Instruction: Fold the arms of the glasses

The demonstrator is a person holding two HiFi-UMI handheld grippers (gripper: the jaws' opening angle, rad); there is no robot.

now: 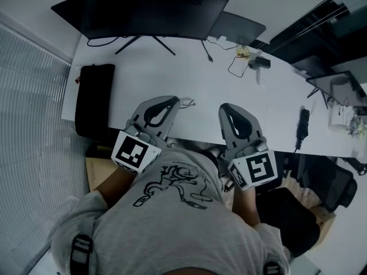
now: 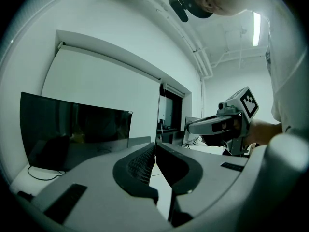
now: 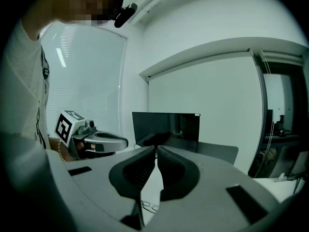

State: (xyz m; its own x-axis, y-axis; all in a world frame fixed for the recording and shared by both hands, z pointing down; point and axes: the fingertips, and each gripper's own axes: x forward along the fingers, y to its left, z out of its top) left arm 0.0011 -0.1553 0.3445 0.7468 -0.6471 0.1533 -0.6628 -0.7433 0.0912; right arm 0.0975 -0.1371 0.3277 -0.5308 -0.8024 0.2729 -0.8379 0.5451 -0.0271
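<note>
Glasses (image 1: pixel 186 102) sit on the white surface (image 1: pixel 229 96), near its front edge, just past the tip of the left gripper (image 1: pixel 172 100) and apart from it. They are small and thin in the head view, so I can't tell whether the arms are open or folded. The right gripper view shows them again low down, on the surface below the jaws, not between them.

Left gripper: jaws together, tips meeting, nothing held. Right gripper (image 1: pixel 227 107): jaws drawn in to a thin slit, empty. Both are held side by side over the front edge of the surface, roughly level and pointing toward the black monitor (image 1: pixel 143 10) at the back. The glasses lie between the two tips, closer to the left one.

Black pad (image 1: pixel 94 99), probably a bag, lies at the left end of the surface. Cable tangle (image 1: pixel 238 62) sits at the back right. Person's grey printed shirt (image 1: pixel 172 222) fills the bottom of the head view.
</note>
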